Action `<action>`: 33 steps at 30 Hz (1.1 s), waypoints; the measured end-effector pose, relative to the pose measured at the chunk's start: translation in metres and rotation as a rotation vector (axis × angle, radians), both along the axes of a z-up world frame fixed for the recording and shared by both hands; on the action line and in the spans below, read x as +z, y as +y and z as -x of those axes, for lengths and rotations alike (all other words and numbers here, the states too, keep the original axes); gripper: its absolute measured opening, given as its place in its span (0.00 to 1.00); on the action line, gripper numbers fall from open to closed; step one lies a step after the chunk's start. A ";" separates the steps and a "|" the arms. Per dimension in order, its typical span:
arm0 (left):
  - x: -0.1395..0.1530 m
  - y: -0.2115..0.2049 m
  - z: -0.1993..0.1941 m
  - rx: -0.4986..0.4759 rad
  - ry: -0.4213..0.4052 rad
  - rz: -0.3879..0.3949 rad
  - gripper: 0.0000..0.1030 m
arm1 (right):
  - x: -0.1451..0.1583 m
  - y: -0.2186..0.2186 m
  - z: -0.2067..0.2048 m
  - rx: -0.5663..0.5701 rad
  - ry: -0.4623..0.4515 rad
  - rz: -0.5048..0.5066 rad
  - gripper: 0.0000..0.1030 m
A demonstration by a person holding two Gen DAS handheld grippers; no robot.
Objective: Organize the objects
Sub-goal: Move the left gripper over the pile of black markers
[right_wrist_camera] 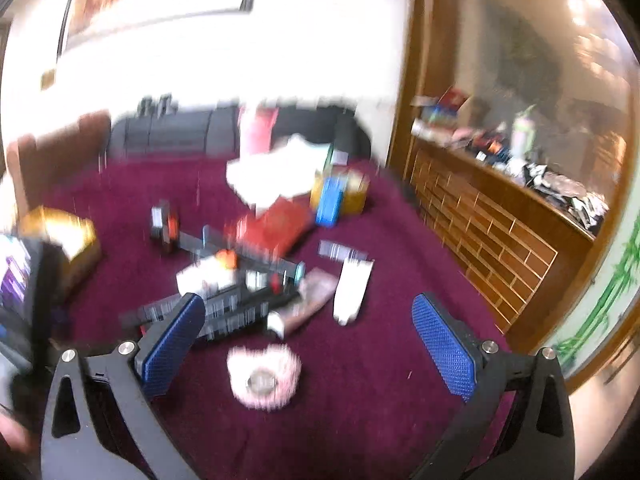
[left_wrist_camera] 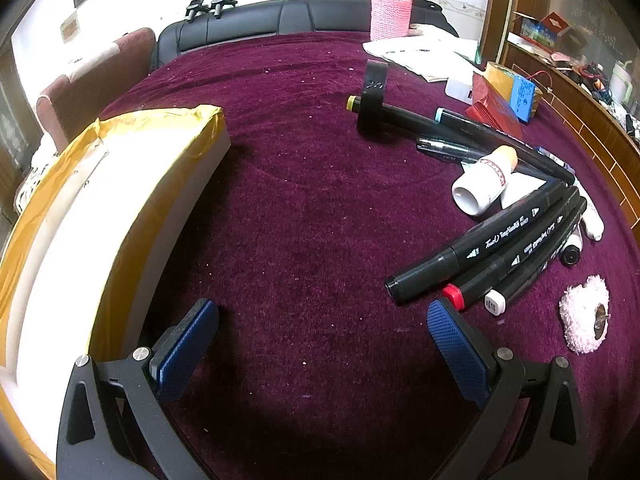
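My left gripper (left_wrist_camera: 322,320) is open and empty, low over the maroon cloth (left_wrist_camera: 300,184). To its right lie several black markers (left_wrist_camera: 492,244), a small white bottle with a cork (left_wrist_camera: 486,180) and a pink fluffy ring (left_wrist_camera: 585,319). A white box wrapped in yellow tape (left_wrist_camera: 100,220) lies at its left. My right gripper (right_wrist_camera: 308,320) is open and empty above the pink fluffy ring (right_wrist_camera: 264,378); this view is blurred. The black markers (right_wrist_camera: 224,312) lie behind its left finger.
A black tape roll (left_wrist_camera: 374,92), a long black marker (left_wrist_camera: 460,128), a red booklet (left_wrist_camera: 496,108), papers (left_wrist_camera: 424,56) and a pink knitted holder (left_wrist_camera: 390,14) lie further back. A white tube (right_wrist_camera: 352,288) lies right of the markers. A wooden cabinet (right_wrist_camera: 488,232) stands at the right.
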State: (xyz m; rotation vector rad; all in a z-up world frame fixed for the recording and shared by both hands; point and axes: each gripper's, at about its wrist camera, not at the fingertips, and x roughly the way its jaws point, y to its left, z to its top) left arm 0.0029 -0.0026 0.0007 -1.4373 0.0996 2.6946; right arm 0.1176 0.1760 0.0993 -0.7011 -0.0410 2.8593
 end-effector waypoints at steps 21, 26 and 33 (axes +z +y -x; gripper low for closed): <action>0.063 0.030 0.005 -0.425 0.128 0.049 0.90 | 0.006 0.079 0.026 0.148 -0.200 0.458 1.00; 0.040 0.049 0.026 -0.469 0.069 0.039 0.83 | 0.001 0.085 0.029 0.154 -0.203 0.465 1.00; 0.020 0.062 0.020 -0.578 -0.202 -0.231 0.44 | -0.004 0.087 0.036 0.199 -0.217 0.488 1.00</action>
